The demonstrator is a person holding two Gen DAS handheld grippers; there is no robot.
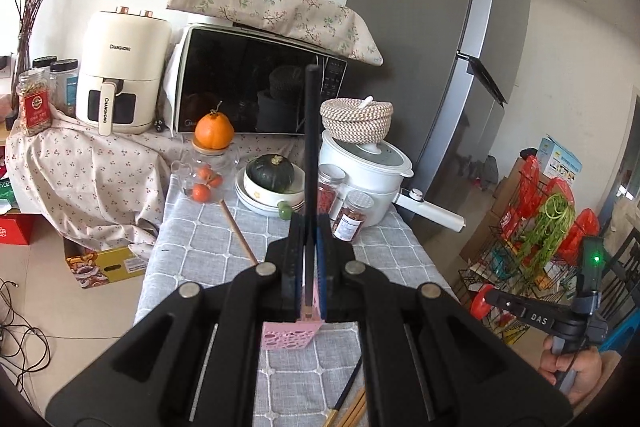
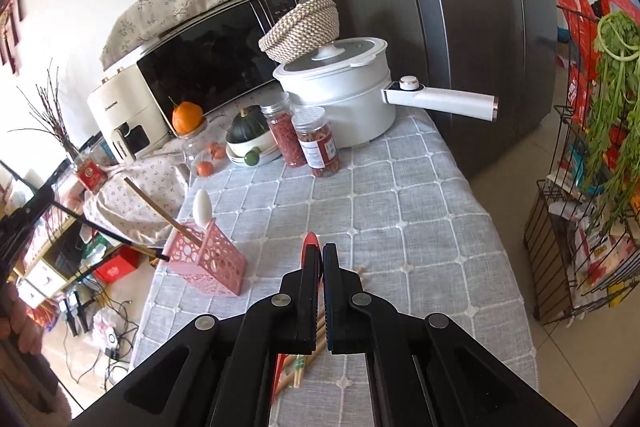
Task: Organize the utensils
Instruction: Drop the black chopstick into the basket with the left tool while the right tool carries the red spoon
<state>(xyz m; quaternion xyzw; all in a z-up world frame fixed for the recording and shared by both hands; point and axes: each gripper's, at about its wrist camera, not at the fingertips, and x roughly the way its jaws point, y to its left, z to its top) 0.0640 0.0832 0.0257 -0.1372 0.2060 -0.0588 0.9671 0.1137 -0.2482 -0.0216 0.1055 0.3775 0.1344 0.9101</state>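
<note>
Looking from largest to smallest, we see the grey checked tablecloth, and on it the pink perforated holder near its left edge, with a white spoon and one wooden chopstick already inside. Our left gripper is closed on a black chopstick; its long axis points up and away, its lower end just above the holder, so this hand is nearer. Our right gripper, tilted down over the cloth, pinches a thin red utensil we cannot identify. More chopsticks lie below it.
</note>
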